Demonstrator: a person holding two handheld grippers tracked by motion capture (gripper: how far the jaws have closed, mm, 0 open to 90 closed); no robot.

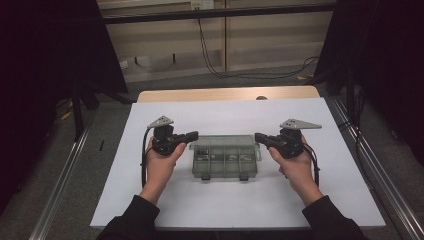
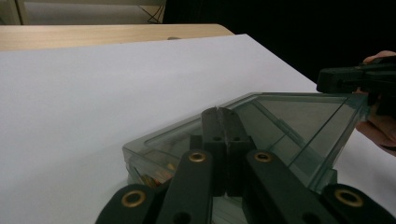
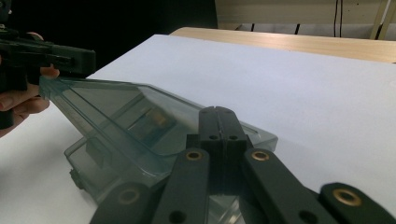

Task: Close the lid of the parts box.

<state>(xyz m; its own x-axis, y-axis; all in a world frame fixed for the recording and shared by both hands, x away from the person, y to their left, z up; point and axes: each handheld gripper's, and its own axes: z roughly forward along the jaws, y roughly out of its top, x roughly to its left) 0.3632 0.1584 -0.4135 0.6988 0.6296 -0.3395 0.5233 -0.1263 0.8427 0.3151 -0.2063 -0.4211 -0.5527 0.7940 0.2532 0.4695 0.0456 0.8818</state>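
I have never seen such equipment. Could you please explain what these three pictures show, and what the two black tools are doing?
There is no robot here. A person sits at a table covered with a white sheet and holds a hand tool in each hand: the left gripper and the right gripper. One picture comes from a camera above the table. The other two come from small cameras riding on each gripper, looking along its black jaws. Both pairs of jaws are shut. Between them lies a clear plastic compartment box with small parts inside. Its transparent lid is raised, with one gripper tip at each of its far corners; whether the tips lift it, I cannot tell.
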